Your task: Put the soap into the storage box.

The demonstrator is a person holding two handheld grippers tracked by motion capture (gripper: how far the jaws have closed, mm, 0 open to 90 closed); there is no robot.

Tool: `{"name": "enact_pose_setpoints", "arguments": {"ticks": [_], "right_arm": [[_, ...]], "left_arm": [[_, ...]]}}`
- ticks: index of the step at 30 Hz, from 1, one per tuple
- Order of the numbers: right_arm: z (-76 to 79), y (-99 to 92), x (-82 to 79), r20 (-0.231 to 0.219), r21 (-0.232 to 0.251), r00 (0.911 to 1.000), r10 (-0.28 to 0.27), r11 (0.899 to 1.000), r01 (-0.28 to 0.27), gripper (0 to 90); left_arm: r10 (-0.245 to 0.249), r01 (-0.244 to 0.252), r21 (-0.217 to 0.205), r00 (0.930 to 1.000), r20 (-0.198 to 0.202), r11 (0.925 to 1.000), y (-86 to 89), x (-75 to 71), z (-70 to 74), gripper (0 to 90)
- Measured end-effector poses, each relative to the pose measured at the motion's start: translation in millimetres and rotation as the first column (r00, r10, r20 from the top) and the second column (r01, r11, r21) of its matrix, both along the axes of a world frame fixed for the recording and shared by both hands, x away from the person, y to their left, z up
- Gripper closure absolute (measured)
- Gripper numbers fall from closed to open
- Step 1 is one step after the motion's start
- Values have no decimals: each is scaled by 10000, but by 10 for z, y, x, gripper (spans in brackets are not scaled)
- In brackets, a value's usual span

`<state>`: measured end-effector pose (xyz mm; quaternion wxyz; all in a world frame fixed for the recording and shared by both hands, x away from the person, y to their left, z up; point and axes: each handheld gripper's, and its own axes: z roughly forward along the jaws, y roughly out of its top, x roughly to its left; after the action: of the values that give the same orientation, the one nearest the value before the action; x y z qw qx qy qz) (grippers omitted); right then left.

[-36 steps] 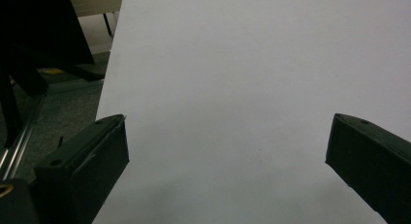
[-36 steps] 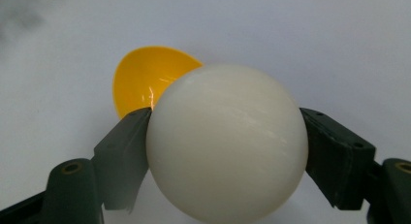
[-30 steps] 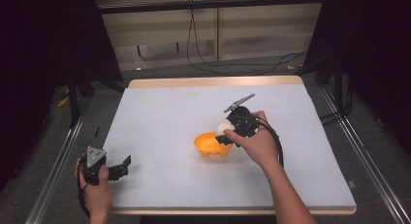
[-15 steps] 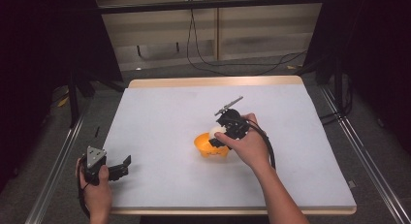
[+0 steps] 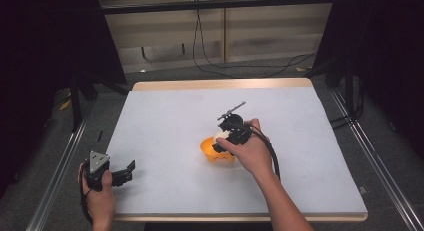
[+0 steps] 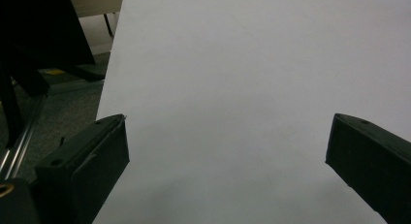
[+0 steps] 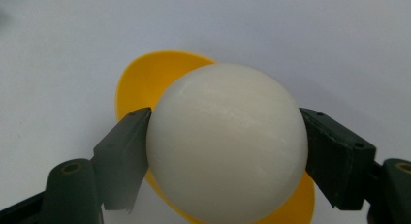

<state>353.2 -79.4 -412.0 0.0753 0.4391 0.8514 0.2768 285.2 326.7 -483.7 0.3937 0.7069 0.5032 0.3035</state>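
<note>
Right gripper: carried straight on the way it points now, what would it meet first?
The right gripper is shut on the white ball. Straight beyond the ball lies the orange bowl on the white table, so the ball would probably land in the bowl; the gap between them is unclear.

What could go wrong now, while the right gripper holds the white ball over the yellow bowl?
1. The white ball is round and smooth, and the right gripper pinches only its two sides, so it may slip out.
2. The yellow bowl looks light; a dropped ball might bounce out or tip it onto the table.
</note>
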Motion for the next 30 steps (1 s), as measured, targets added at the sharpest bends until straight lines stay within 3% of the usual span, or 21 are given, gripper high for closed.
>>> {"name": "enact_pose_setpoints", "arguments": {"ticks": [8,11,15,22,30], "right_arm": [[-63,28,-12,-136,-171,9999,51,9998,-54,232],[-26,-7,-28,-25,300,10000,-58,9995,59,245],[18,-48,-30,61,424,10000,13,9991,-16,237],[75,-207,-68,390,634,9991,-161,9979,137,206],[72,-496,-121,684,1138,9957,-631,9920,550,100]], "left_arm": [[-3,3,12,10000,17,10000,-1,-2,0,17],[7,-7,-13,10000,7,10000,1,-2,0,17],[6,-6,5,10000,9,10000,0,-2,0,17],[3,-3,7,10000,6,10000,-1,0,0,17],[3,-3,17,10000,-4,10000,-3,0,-1,17]]}}
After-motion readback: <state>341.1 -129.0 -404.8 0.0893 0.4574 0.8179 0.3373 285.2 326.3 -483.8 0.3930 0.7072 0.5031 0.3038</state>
